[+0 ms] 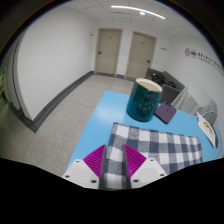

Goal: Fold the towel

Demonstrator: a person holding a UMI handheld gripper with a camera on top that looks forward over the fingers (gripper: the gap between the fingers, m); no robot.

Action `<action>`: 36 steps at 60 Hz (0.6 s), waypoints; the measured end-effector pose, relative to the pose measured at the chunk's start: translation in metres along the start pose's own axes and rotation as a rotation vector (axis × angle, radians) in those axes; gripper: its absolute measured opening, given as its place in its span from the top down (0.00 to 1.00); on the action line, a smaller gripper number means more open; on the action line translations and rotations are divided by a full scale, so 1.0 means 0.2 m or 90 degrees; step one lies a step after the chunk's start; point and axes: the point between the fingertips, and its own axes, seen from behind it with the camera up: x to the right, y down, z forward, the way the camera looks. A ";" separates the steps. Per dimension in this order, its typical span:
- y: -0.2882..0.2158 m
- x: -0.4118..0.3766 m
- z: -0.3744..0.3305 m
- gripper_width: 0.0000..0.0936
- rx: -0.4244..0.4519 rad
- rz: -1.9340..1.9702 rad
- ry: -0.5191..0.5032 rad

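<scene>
Blue desk point(95, 125) in a corridor-like room: tongs point(117, 168) clenched on checked towel point(150, 148), lifting its near edge. Fold looks barely started; teal mug point(144, 97) beyond.

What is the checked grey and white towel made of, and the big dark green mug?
The checked grey and white towel looks like soft woven cloth: it lies limp on the light blue table, matte. The big dark green mug seems glazed ceramic, judging by its shine. The gripper has the towel's edge between its pink pads.
</scene>
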 end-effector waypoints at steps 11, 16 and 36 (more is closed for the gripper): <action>0.01 0.03 -0.02 0.93 0.008 -0.049 0.027; 0.01 0.04 -0.03 0.98 0.011 -0.017 0.017; -0.34 0.57 -0.41 0.99 0.140 0.041 -0.066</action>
